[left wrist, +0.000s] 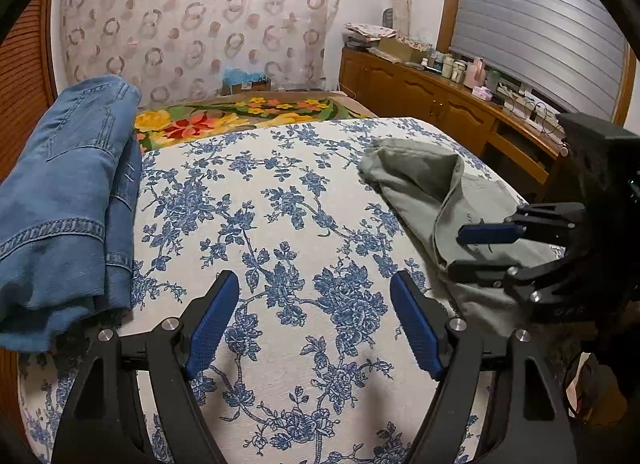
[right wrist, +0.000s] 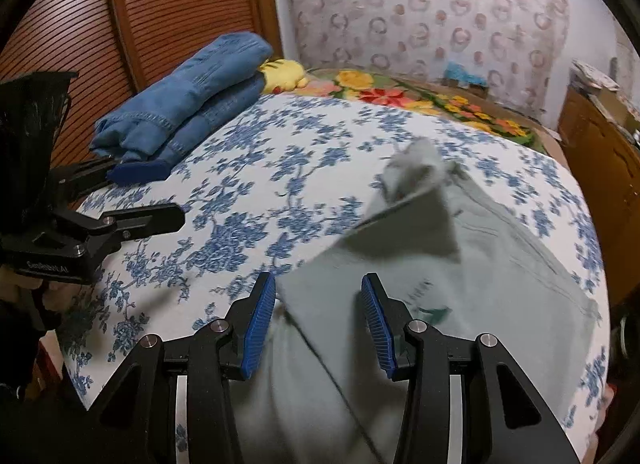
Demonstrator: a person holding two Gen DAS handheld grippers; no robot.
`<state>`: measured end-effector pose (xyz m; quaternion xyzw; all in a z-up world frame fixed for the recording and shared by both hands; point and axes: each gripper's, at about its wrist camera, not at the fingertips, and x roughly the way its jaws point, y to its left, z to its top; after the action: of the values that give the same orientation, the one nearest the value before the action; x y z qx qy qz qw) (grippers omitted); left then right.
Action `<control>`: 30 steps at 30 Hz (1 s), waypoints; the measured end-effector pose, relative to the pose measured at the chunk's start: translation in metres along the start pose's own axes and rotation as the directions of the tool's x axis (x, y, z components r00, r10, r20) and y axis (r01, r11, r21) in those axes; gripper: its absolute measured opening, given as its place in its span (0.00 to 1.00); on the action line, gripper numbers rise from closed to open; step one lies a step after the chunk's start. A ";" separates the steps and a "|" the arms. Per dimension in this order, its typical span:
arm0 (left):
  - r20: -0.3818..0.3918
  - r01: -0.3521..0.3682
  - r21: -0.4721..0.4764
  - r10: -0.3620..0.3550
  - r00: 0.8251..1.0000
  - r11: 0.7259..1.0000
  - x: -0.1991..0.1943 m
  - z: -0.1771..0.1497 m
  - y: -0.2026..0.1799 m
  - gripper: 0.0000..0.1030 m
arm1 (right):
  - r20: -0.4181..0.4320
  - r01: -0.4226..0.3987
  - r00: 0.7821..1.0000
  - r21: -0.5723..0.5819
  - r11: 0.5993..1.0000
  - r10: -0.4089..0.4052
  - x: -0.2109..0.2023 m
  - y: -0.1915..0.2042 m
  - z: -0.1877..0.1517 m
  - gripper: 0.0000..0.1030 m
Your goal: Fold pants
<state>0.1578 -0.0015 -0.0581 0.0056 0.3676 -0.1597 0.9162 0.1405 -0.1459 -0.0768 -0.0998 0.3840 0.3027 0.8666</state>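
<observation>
**Grey-green pants lie crumpled at the bed's right side**

The grey-green pants (right wrist: 460, 296) sprawl on the blue-flowered bedspread (left wrist: 280, 224), one part bunched up and folded over. The right gripper (right wrist: 318, 292) hovers over their near edge, jaws spread wide, gripping nothing. The left gripper (left wrist: 314, 288) hangs over bare bedspread, also wide apart. Folded blue jeans (left wrist: 68, 192) rest well apart at the left, beside a floral blanket (left wrist: 240, 112).

Black gripper (left wrist: 314, 320) linkages, ribbed blue pads (left wrist: 212, 324), silver screws.
</observation>
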 end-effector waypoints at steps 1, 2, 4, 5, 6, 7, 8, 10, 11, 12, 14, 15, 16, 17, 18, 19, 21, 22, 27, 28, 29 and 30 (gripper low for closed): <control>-0.003 0.004 -0.002 -0.004 1.000 1.000 0.000 -0.001 0.000 0.76 | -0.008 -0.003 1.000 -0.002 1.000 0.003 0.004 0.001 0.000 0.45; -0.005 0.005 -0.001 -0.005 1.000 1.000 0.001 -0.001 0.001 0.76 | -0.015 -0.003 1.000 -0.004 1.000 0.003 0.007 0.001 -0.001 0.45; -0.007 0.006 0.001 -0.006 1.000 1.000 0.003 -0.001 0.000 0.76 | -0.023 -0.001 1.000 -0.007 1.000 0.001 0.011 0.001 -0.001 0.41; -0.008 0.008 0.001 -0.008 1.000 1.000 0.003 -0.002 0.000 0.76 | -0.025 0.002 1.000 -0.008 1.000 -0.002 0.012 0.000 -0.001 0.32; -0.011 0.010 0.001 -0.010 1.000 1.000 0.005 -0.002 0.000 0.76 | -0.026 0.005 1.000 -0.008 1.000 -0.005 0.013 0.000 0.000 0.30; -0.014 0.011 0.001 -0.011 1.000 1.000 0.006 -0.002 -0.001 0.76 | -0.026 0.004 1.000 -0.007 1.000 -0.004 0.012 -0.001 0.000 0.21; -0.017 0.012 0.001 -0.012 1.000 1.000 0.006 -0.002 -0.001 0.76 | -0.024 -0.006 1.000 -0.002 1.000 0.006 0.013 -0.003 0.000 0.09; -0.021 0.019 0.006 -0.019 1.000 1.000 0.008 -0.002 -0.004 0.76 | -0.009 -0.020 1.000 0.018 1.000 0.020 0.009 -0.006 0.001 0.06; -0.023 0.022 0.009 -0.022 0.999 1.000 0.009 -0.001 -0.005 0.76 | -0.001 -0.024 1.000 0.024 0.999 0.024 0.007 -0.008 0.001 0.04; -0.027 0.025 0.013 -0.025 0.999 1.000 0.010 0.000 -0.008 0.76 | 0.004 -0.029 1.000 0.026 0.999 0.028 0.002 -0.010 0.001 0.04; -0.035 0.030 0.021 -0.029 0.999 0.999 0.014 0.004 -0.012 0.76 | 0.024 -0.026 0.999 0.035 0.999 0.025 -0.003 -0.015 0.002 0.04; -0.039 0.033 0.024 -0.032 0.999 0.999 0.015 0.006 -0.015 0.76 | 0.034 -0.027 0.999 0.041 0.999 0.026 -0.006 -0.018 0.002 0.03; -0.042 0.036 0.027 -0.035 0.998 0.999 0.017 0.008 -0.017 0.76 | 0.047 -0.026 0.999 0.049 0.998 0.023 -0.011 -0.022 0.004 0.03; -0.045 0.040 0.031 -0.039 0.998 0.999 0.018 0.009 -0.019 0.76 | 0.062 -0.016 0.998 0.054 0.998 0.012 -0.017 -0.027 0.004 0.03; -0.049 0.045 0.039 -0.043 0.998 0.998 0.021 0.013 -0.023 0.76 | 0.071 -0.004 0.997 0.057 0.998 0.000 -0.020 -0.031 0.004 0.03; -0.052 0.047 0.043 -0.045 0.998 0.998 0.022 0.015 -0.025 0.76 | 0.078 0.006 0.997 0.061 0.998 -0.011 -0.024 -0.036 0.005 0.03; -0.059 0.057 0.053 -0.053 0.997 0.997 0.028 0.021 -0.033 0.76 | 0.088 0.028 0.996 0.075 0.997 -0.035 -0.032 -0.051 0.005 0.03; -0.063 0.061 0.058 -0.057 0.996 0.996 0.030 0.023 -0.036 0.76 | 0.087 0.042 0.995 0.081 0.996 -0.049 -0.033 -0.058 0.004 0.03; -0.090 0.082 0.087 -0.074 0.993 0.993 0.048 0.035 -0.054 0.76 | 0.077 0.123 0.988 0.121 0.985 -0.133 -0.038 -0.094 -0.003 0.03; -0.095 0.084 0.091 -0.075 0.993 0.992 0.052 0.036 -0.057 0.76 | 0.074 0.143 0.985 0.133 0.981 -0.154 -0.038 -0.103 -0.006 0.03; -0.101 0.086 0.095 -0.077 0.992 0.992 0.055 0.037 -0.059 0.76 | 0.072 0.154 0.983 0.145 0.977 -0.166 -0.038 -0.109 -0.007 0.03; -0.111 0.089 0.099 -0.078 0.991 0.991 0.060 0.039 -0.063 0.76 | 0.071 0.164 0.982 0.158 0.974 -0.177 -0.038 -0.115 -0.009 0.03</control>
<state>0.2061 -0.0831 -0.0638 0.0461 0.4070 -0.2163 0.8863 0.1843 -0.2580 -0.0627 -0.0536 0.3588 0.2010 0.9099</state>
